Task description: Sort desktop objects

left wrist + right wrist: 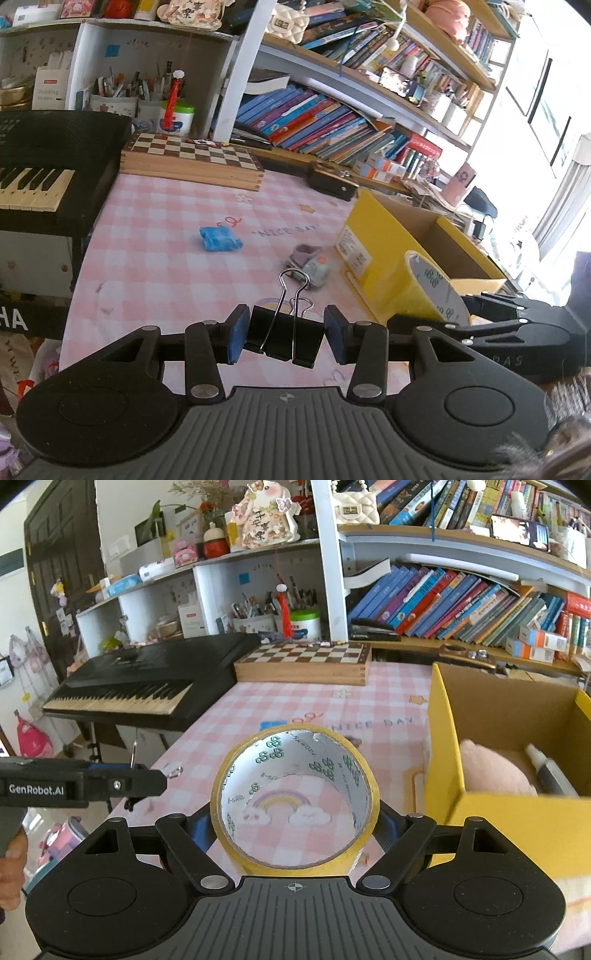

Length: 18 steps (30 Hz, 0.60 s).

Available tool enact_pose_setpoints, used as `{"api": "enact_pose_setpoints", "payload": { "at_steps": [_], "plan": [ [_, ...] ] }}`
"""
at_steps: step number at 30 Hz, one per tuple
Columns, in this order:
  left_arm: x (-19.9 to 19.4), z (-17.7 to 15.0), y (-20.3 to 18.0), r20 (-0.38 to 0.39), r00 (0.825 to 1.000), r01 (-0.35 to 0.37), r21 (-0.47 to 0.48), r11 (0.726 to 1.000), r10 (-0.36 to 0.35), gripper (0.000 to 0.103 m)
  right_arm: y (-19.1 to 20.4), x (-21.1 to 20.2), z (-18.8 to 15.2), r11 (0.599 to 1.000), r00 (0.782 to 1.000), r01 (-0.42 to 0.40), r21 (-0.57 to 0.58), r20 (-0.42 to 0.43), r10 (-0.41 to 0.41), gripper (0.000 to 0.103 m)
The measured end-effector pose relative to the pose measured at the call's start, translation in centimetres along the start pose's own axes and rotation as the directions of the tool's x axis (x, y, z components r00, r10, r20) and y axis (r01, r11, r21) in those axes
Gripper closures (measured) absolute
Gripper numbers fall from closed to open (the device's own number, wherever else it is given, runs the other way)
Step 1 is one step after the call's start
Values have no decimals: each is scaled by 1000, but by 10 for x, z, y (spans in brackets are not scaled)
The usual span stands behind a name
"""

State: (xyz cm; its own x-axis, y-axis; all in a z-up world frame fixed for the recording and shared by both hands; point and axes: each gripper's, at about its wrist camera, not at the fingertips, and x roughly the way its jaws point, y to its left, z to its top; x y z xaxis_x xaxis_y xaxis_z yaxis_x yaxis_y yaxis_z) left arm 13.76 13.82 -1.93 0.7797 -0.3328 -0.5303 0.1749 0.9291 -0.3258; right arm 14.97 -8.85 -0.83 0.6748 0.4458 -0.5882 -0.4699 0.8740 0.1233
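Observation:
My left gripper (284, 338) is shut on a black binder clip (282, 338) with its wire handles pointing forward, held above the pink checked tablecloth (166, 258). My right gripper (294, 827) is shut on a yellow tape roll (294, 801), held on edge beside the yellow cardboard box (498, 812); the roll also shows in the left wrist view (432, 291). The box holds a pink plush (491, 764) and a glue bottle (546, 768). On the cloth lie a blue wad (218, 239) and a small grey-blue object with an orange button (314, 267).
A wooden chessboard box (192, 157) lies at the back of the table. A black keyboard (147, 679) stands to the left. Bookshelves (314, 118) run behind. A dark case (332, 181) sits near the shelf. The left gripper shows at the left in the right wrist view (85, 784).

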Motion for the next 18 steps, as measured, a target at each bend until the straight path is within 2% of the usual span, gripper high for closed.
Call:
{"api": "enact_pose_setpoints", "payload": {
  "at_steps": [10,18],
  "plan": [
    [-30,-33,-24,-24,999,45,-9,999,-45,62,1,-46,-41,998,999,34,46,-30,-33,20],
    [-47,-49,-51,-32,991,133,-19,991,-133,62,-6,-75,-65,991,994,91,95,-61,-85,20]
  ]
}}
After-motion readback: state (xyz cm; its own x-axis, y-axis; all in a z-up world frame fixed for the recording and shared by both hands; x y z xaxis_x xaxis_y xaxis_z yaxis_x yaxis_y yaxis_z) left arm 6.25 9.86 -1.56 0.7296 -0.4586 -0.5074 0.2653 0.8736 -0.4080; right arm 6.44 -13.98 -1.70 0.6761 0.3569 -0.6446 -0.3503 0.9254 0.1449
